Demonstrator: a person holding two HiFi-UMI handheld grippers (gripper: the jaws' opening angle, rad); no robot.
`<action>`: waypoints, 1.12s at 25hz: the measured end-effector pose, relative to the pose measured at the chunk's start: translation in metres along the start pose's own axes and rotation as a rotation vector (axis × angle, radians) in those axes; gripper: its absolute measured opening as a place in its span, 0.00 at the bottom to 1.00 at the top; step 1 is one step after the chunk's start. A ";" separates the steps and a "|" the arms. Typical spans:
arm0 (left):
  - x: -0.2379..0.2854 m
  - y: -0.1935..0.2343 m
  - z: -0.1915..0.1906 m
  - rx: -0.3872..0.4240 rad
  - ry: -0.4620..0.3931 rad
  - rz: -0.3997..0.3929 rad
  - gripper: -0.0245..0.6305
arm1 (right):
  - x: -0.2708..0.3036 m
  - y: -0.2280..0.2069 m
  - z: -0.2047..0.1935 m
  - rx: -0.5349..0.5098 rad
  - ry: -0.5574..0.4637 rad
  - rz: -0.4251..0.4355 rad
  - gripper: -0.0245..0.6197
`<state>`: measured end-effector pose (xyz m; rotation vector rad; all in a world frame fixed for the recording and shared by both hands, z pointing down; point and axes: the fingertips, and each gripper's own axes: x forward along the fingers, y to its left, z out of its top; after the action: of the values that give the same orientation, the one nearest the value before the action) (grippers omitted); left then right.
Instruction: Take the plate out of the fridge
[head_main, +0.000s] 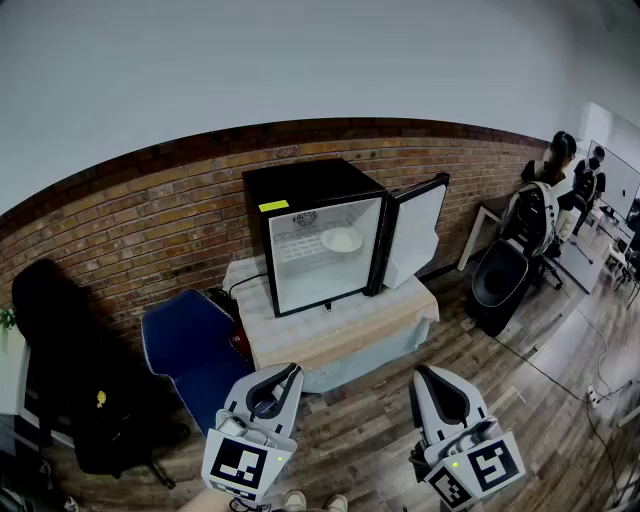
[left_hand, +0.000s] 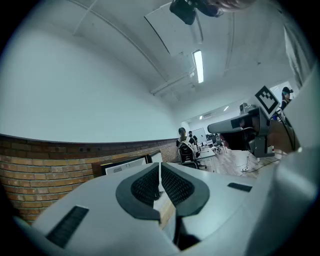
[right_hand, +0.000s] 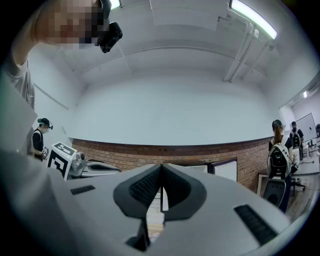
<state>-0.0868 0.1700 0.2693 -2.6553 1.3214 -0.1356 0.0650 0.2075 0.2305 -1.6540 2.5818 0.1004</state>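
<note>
Fingers (left_hand: 145, 185) of the left gripper (left_hand: 159, 167) are pressed together at their tips, their ribbed dark pads meeting with nothing between them, and the fingers (right_hand: 177, 187) of the right gripper (right_hand: 161, 167) are likewise closed on nothing, the pads touching along a thin line. Both grippers hang low in the head view, side by side and apart from each other, their noses aimed up toward the table (head_main: 400, 318), each with its marker cube nearest the camera. Neither touches anything. Just left of the left gripper stands a blue chair (head_main: 190, 350), and beyond that a black chair (head_main: 60, 340) against the brick wall (head_main: 150, 210). The table wears a pale cloth and carries a small black fridge (head_main: 305, 185) with a yellow sticker (head_main: 273, 206) on its top front edge. Its door (head_main: 415, 230) is swung wide open to the right, so the white inside is plain to see. The plate (head_main: 341, 239) is white and sits on the upper wire shelf inside the fridge, toward the right and back, well apart from both grippers. A dark cable (head_main: 240, 285) runs off the table's left side beside the fridge. Plank floor (head_main: 540, 400) spreads to the right, where people (head_main: 560, 160) sit at desks near another dark chair (head_main: 500, 275). The gripper views also show the brick wall and a ceiling light overhead
</note>
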 end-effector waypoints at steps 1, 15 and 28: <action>0.001 0.001 0.001 0.000 -0.001 -0.001 0.08 | 0.001 0.001 0.000 0.000 -0.001 0.000 0.09; 0.010 -0.005 0.004 -0.008 0.001 -0.012 0.08 | 0.001 -0.006 -0.002 0.002 -0.022 -0.012 0.09; 0.031 -0.032 0.000 -0.019 0.025 -0.007 0.08 | -0.005 -0.029 -0.015 0.023 -0.018 0.025 0.09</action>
<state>-0.0435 0.1644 0.2756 -2.6828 1.3274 -0.1580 0.0931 0.1983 0.2449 -1.6054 2.5810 0.0859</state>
